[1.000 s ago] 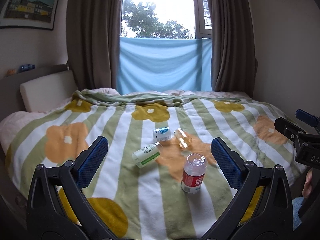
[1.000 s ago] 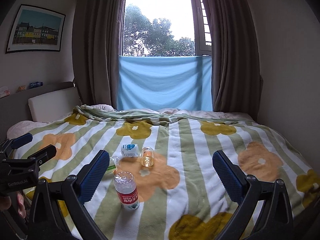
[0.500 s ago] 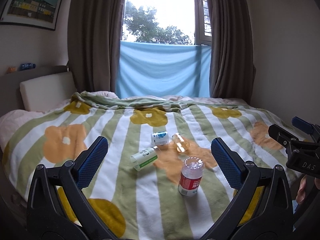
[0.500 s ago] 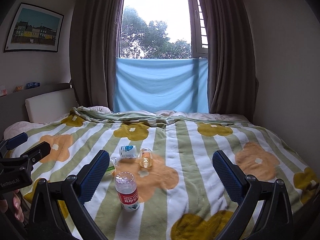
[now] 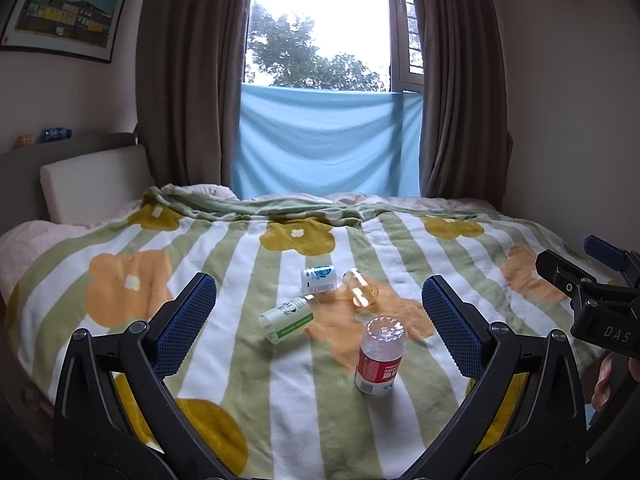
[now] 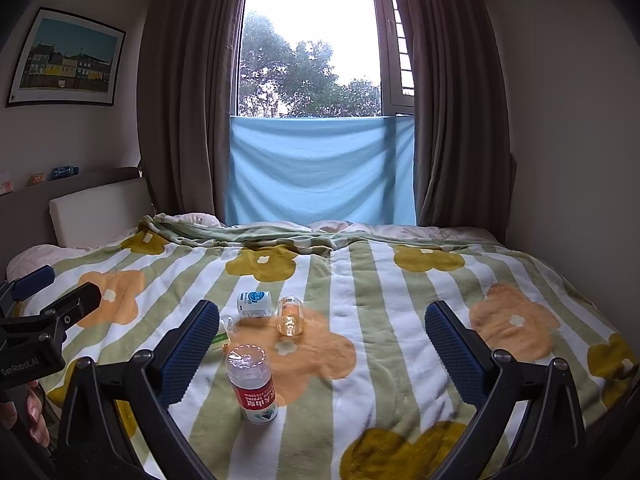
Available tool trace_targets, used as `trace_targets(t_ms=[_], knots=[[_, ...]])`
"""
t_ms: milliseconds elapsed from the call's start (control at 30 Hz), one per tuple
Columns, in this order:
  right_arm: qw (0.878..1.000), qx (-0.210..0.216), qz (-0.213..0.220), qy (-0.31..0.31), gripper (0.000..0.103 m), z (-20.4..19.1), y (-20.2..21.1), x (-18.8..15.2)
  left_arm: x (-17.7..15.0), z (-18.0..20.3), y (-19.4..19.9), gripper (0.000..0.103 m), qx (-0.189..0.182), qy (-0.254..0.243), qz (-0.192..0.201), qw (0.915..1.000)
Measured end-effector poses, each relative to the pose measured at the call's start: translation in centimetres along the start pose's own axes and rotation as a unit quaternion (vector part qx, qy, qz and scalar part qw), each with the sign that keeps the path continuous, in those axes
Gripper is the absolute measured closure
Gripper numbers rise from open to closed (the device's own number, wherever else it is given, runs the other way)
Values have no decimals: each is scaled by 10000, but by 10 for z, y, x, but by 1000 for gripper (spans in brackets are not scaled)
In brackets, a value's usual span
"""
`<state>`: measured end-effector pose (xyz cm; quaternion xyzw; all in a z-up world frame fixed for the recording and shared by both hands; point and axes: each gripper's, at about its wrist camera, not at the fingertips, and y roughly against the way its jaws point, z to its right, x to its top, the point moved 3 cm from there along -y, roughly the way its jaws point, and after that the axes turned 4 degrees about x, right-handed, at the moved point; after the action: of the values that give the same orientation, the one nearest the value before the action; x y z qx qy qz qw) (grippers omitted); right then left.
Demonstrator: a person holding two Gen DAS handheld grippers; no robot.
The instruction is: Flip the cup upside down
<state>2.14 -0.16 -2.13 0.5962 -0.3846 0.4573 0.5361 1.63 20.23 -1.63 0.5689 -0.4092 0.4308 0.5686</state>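
The green-labelled bottle [image 5: 287, 319] is half hidden in the right wrist view; there one blue pad covers most of it, and only its neck and a corner of the label show; in the left wrist view it lies whole on its side. The print on the labels is too small to read well. Of the person I see only fingertips at the frame edges.

The cup [image 5: 360, 292], a small clear amber one, lies on its side on the blanket [image 5: 248, 364], on an orange flower, with its open mouth turned toward the cameras; the white jar [image 5: 318, 279] with a blue label lies just beside it, on its left. The water bottle [image 5: 380, 361] with a red label stands upside down, nearer to the cameras than the cup, and is apart from it.

The left gripper [image 5: 319, 322] is spread wide and grips nothing; the right gripper [image 6: 321, 350] is also spread wide and empty; both hover over the near part of the bed, well apart from the cup. Behind the bed a blue cloth [image 6: 320, 170] hangs across the lower window between brown curtains [image 6: 456, 100]; a framed picture [image 6: 68, 60] is on the left wall.
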Motion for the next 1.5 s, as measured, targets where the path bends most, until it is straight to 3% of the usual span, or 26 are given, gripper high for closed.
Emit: trace_targets(t_ms=[1267, 1500], knots=[[10000, 5, 5, -13, 0, 3, 0, 2, 2, 12, -1, 0, 92, -122, 98, 9998], [10000, 15, 2, -25, 0, 4, -1, 1, 2, 8, -9, 0, 115, 27, -78, 9999]])
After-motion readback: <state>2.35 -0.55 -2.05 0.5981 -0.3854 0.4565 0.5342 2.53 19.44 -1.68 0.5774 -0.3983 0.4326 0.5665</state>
